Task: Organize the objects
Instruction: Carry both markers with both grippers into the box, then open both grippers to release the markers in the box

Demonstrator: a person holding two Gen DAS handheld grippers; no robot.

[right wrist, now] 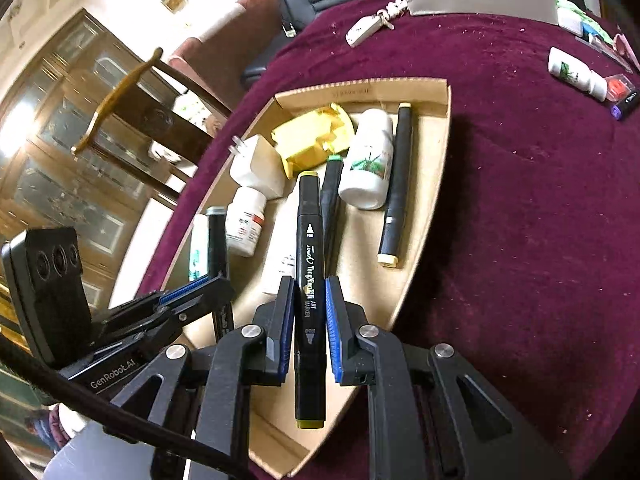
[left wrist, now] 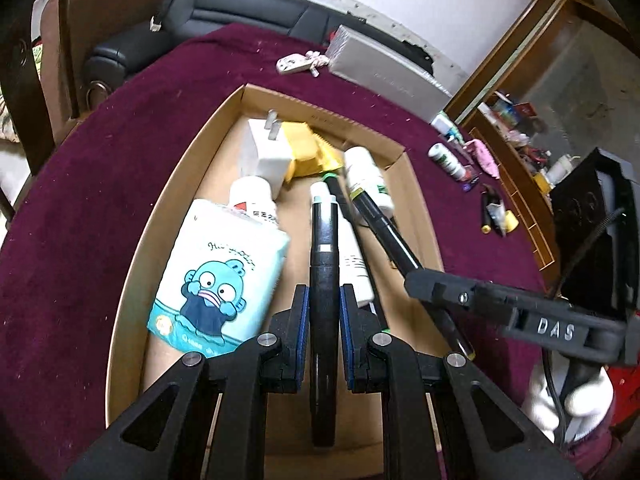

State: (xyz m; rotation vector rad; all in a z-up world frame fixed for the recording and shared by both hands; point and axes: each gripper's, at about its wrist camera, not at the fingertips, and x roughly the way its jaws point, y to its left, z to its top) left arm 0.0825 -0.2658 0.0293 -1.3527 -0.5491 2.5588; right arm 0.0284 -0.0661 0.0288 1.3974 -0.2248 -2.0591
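Left gripper (left wrist: 324, 308) clamped on black marker (left wrist: 323, 248) with pale-green cap; right gripper (right wrist: 307, 312) clamped on black yellow-capped marker (right wrist: 309, 264), both over cardboard tray (right wrist: 440, 184).

Markers (right wrist: 394, 186), bottles (right wrist: 368, 160) and a tissue pack (left wrist: 218, 276) lie in the cardboard tray (right wrist: 444, 128) on the table (right wrist: 520, 220).

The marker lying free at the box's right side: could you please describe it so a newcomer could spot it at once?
Start at the cardboard box on the maroon cloth. Along its right wall, beside the white bottle, lies a black marker. Unlike the markers in the claws, it has pale cream caps and lies unheld.
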